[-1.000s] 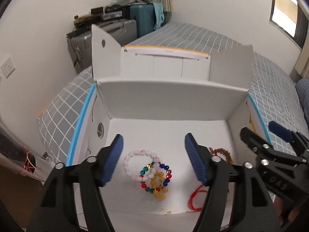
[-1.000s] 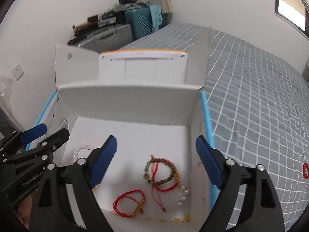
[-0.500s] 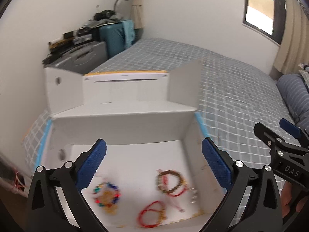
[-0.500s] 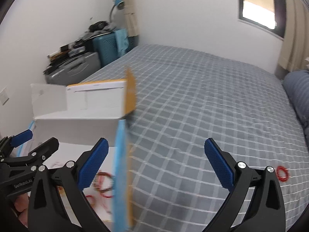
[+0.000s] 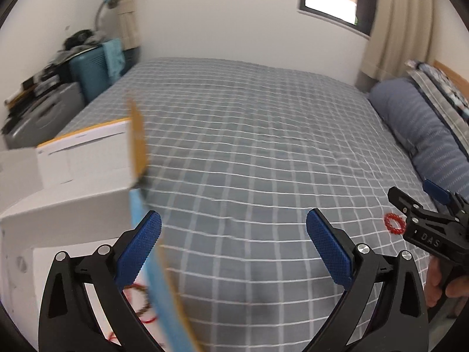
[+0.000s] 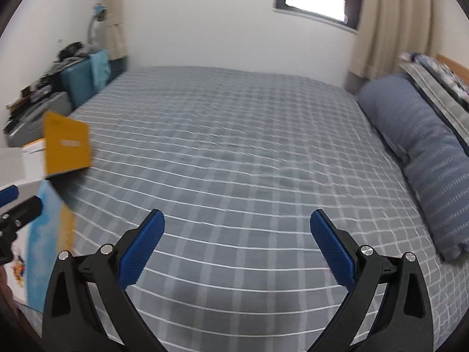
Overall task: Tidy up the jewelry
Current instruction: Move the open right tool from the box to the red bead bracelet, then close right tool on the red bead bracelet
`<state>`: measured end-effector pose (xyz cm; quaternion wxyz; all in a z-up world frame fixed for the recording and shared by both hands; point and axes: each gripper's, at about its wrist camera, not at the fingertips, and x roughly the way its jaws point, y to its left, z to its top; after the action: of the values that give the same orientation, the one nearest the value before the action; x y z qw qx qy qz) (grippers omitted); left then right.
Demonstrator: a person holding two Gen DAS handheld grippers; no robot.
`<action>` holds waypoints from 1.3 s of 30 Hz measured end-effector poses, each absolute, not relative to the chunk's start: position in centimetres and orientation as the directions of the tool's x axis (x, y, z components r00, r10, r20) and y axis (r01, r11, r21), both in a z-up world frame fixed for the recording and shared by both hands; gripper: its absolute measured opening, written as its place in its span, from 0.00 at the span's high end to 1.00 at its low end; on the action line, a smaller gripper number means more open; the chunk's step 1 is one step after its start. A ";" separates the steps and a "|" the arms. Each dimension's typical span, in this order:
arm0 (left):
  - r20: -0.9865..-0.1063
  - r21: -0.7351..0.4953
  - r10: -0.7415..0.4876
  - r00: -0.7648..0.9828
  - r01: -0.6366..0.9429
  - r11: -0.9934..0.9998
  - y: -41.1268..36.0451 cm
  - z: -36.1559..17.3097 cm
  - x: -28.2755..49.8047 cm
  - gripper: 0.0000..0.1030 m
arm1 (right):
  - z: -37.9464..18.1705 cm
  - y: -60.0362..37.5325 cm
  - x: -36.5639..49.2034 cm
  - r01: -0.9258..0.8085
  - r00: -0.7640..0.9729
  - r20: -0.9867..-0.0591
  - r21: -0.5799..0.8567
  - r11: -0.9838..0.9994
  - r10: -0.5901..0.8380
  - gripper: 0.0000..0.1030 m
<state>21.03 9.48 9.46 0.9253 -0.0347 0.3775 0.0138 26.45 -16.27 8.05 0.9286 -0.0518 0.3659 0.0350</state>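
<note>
A white cardboard box (image 5: 73, 205) with yellow and blue outer sides sits on the bed at the left; a brown bead bracelet (image 5: 140, 296) and red cord show inside it. The box's yellow flap (image 6: 66, 146) shows at the left in the right wrist view. A small red ring-shaped bracelet (image 5: 394, 223) lies on the grey checked bedspread (image 5: 249, 161) at the right. My left gripper (image 5: 233, 252) is open and empty, over the box's right edge. My right gripper (image 6: 237, 249) is open and empty above the bedspread; in the left wrist view it (image 5: 416, 208) hovers right beside the red ring.
A blue striped pillow (image 6: 419, 146) lies along the bed's right side. Suitcases and clutter (image 5: 58, 88) stand against the wall at the far left. A window and curtain (image 6: 381, 14) are at the back.
Both grippers have swung right, away from over the box interior to over the bedspread. The left gripper's jaws have opened wider. The red ring now lies by the right gripper.
</note>
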 end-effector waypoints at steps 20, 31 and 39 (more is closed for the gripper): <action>-0.779 -0.058 -0.092 0.620 0.075 0.996 0.5 1.5 27.1 0.05 | -2.9 -28.2 32.4 -0.013 0.519 -0.853 -0.079 0.997 -0.061 0.16; -0.809 -0.067 -0.094 0.581 0.069 0.995 0.6 -0.8 27.8 0.05 | -6.7 -29.1 33.6 -0.013 0.429 -0.898 -0.113 0.993 -0.097 0.44; -0.809 -0.061 -0.100 0.579 0.086 0.994 0.5 -0.2 27.3 0.05 | -7.2 -28.7 34.1 -0.063 0.391 -0.919 -0.072 0.995 -0.042 0.81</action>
<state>27.31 0.53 -0.17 0.8885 -0.0077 0.4558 -0.0522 34.08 -28.73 -7.21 0.8327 -0.0474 0.5516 0.0062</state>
